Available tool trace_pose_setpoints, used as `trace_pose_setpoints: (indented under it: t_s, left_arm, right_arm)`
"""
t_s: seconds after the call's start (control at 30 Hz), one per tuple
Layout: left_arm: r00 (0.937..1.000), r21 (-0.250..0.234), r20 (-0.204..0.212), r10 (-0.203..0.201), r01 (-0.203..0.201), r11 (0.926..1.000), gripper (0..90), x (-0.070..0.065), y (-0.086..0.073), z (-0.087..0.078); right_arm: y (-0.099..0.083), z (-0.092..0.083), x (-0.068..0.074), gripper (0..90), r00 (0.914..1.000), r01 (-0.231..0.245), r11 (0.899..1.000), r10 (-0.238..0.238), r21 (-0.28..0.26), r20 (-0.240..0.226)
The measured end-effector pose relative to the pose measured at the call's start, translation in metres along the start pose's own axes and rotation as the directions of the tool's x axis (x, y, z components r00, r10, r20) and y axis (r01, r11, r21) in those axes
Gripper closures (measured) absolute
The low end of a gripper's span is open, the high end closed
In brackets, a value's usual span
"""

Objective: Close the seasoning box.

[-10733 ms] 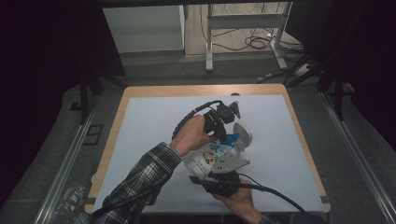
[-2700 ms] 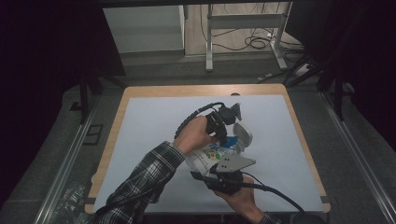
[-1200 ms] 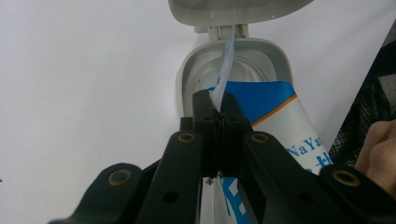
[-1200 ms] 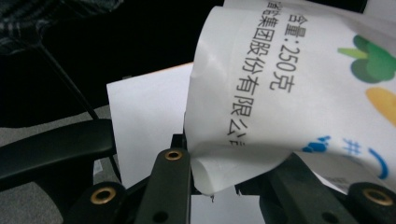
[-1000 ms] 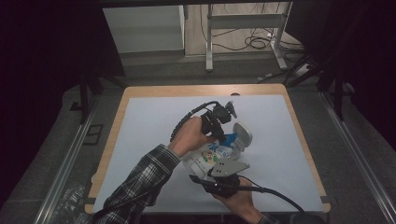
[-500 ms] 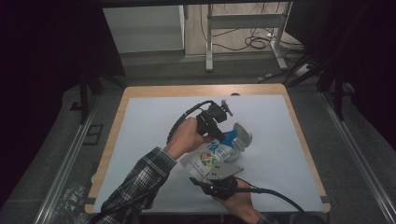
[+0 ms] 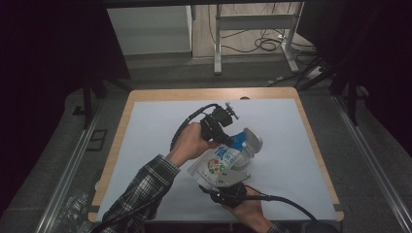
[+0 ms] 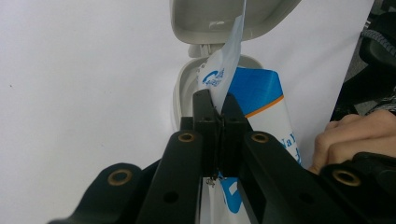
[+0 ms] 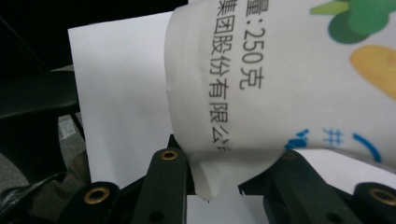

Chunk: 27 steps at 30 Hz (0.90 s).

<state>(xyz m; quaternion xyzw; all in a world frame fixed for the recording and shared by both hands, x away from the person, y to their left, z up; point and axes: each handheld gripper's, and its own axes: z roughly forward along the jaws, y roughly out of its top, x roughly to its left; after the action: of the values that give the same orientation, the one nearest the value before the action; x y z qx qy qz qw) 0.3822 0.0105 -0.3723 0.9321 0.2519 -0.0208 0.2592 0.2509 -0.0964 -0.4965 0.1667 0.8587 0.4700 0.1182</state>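
A white pouch with a blue top and colourful print is held slanted above the table between both grippers. My left gripper is shut on the pouch's upper edge, its jaws pressed together on the film. My right gripper grips the pouch's bottom end, and the bottom seam hangs between its jaws. Under the pouch's blue top sits a grey container with its hinged lid swung open.
A white sheet covers the wooden table, with bare sheet left, right and beyond the container. Black cables trail from both grippers. A metal table frame and cables stand on the floor beyond the far edge.
The pouch's top and my left gripper have shifted slightly left, and the pouch leans a little steeper. Both grips are unchanged.
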Motion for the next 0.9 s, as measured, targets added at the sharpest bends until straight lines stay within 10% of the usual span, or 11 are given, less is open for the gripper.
trace_pose_setpoints:
  t_s: [0.9]
  left_arm:
    - [0.9996,-0.107,0.007,0.027,-0.026,0.9939,89.6,-0.001,-0.013,-0.012]
  right_arm:
    - [-0.008,0.002,-0.005,59.0,0.9991,-0.002,0.995,-0.003,0.096,0.043]
